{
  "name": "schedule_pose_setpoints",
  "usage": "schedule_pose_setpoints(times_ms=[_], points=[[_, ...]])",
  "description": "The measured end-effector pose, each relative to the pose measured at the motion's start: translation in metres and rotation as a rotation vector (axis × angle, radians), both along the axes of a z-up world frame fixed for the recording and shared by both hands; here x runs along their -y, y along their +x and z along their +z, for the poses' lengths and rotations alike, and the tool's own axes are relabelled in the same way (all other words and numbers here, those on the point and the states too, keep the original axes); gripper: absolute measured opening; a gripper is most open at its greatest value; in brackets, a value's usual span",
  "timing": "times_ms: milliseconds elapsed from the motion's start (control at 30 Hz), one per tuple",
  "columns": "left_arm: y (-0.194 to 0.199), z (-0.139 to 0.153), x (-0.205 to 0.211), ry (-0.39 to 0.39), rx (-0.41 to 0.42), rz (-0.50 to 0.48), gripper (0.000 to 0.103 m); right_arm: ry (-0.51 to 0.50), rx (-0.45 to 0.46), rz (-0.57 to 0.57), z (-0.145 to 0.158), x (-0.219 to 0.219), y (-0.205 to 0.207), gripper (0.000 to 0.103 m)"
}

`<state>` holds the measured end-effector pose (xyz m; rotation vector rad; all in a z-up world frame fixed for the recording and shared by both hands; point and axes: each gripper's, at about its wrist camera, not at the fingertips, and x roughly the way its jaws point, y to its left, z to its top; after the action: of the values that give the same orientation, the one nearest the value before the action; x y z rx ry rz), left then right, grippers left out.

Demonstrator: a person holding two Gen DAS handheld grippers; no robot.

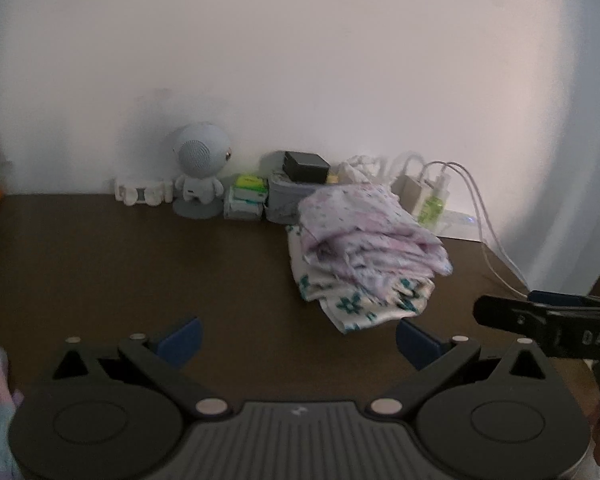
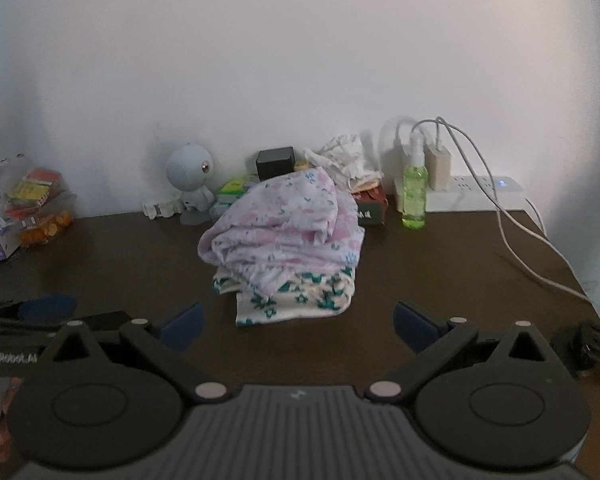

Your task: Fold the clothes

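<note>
Both grippers [image 1: 298, 342] [image 2: 298, 326] tilt downward, fingers apart.

Dim, flat indoor light in both wrist views, soft and slightly pink on the white wall [image 2: 300, 60], brighter toward the right. Faint grey shadows behind the round-headed speaker figure [image 1: 198, 172] and the charger plugs [image 2: 438, 166]. Dark brown counter [image 2: 440, 264] nearly featureless, swallowing detail. No glare, only one small blue indicator dot on the power strip [image 2: 500, 182]. Soft, smeared focus throughout, grainy on the folded clothes [image 2: 284, 248], print edges blurred. Strong fisheye bending at the borders, black vignette in the corners, counter edge curved.
</note>
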<state>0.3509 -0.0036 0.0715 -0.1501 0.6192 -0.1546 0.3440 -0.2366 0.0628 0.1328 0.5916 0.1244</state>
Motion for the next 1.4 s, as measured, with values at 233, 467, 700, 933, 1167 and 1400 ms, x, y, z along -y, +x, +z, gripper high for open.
schedule_pose_setpoints(times_ms=[233, 467, 700, 933, 1167, 1400], points=[[-0.058, 0.008, 0.007, 0.09, -0.013, 0.079, 0.103, -0.054, 0.046, -0.035, 0.012, -0.011, -0.055, 0.103], [-0.127, 0.02, 0.011, 0.174, 0.071, 0.074, 0.103, -0.033, 0.087, -0.029, 0.022, -0.021, -0.113, 0.103], [-0.174, 0.024, -0.001, 0.13, 0.059, 0.088, 0.102, -0.043, 0.113, -0.028, 0.029, -0.034, -0.165, 0.103], [-0.214, 0.025, -0.006, 0.105, 0.044, 0.085, 0.1, -0.053, 0.113, -0.024, 0.035, -0.043, -0.211, 0.103], [-0.261, 0.023, -0.006, 0.11, 0.05, 0.073, 0.101, -0.035, 0.095, -0.026, 0.028, -0.047, -0.256, 0.103], [-0.304, 0.014, -0.011, 0.076, 0.058, 0.065, 0.102, -0.023, 0.071, -0.029, 0.014, -0.051, -0.297, 0.103]])
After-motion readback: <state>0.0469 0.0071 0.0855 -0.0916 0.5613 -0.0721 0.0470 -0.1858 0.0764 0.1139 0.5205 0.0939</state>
